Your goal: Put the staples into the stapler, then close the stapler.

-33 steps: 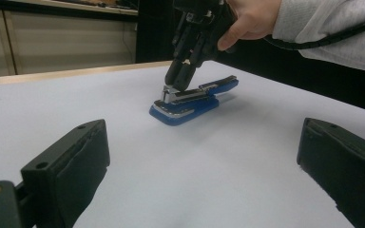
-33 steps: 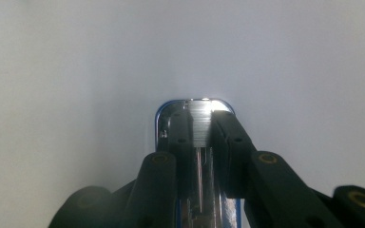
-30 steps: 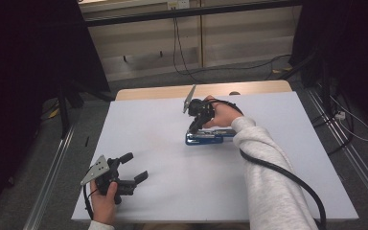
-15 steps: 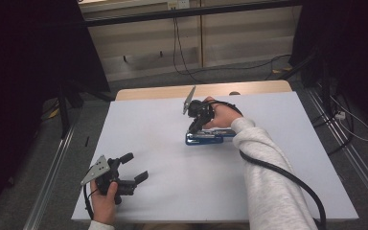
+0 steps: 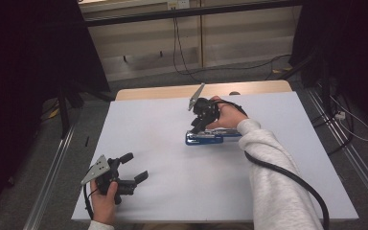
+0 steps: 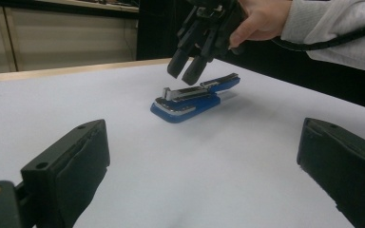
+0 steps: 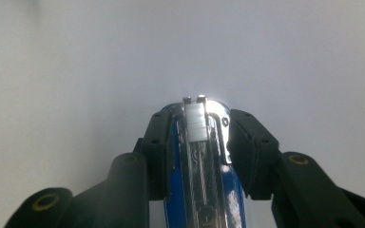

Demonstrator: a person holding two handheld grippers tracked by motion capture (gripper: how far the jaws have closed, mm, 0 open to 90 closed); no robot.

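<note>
A blue stapler lies on the white table, its metal magazine lifted off the blue base. My right gripper hangs tip-down just over the stapler's front end. In the left gripper view its fingers are a narrow gap apart and hover clear of the metal. In the right gripper view the stapler shows between the jaws of my right gripper. My left gripper rests near the table's front left corner. It is wide open and empty, aimed at the stapler.
A thick black cable trails from the right gripper along the grey sleeve. A wooden strip borders the table's far edge. Metal rails and loose cables run along the floor on both sides.
</note>
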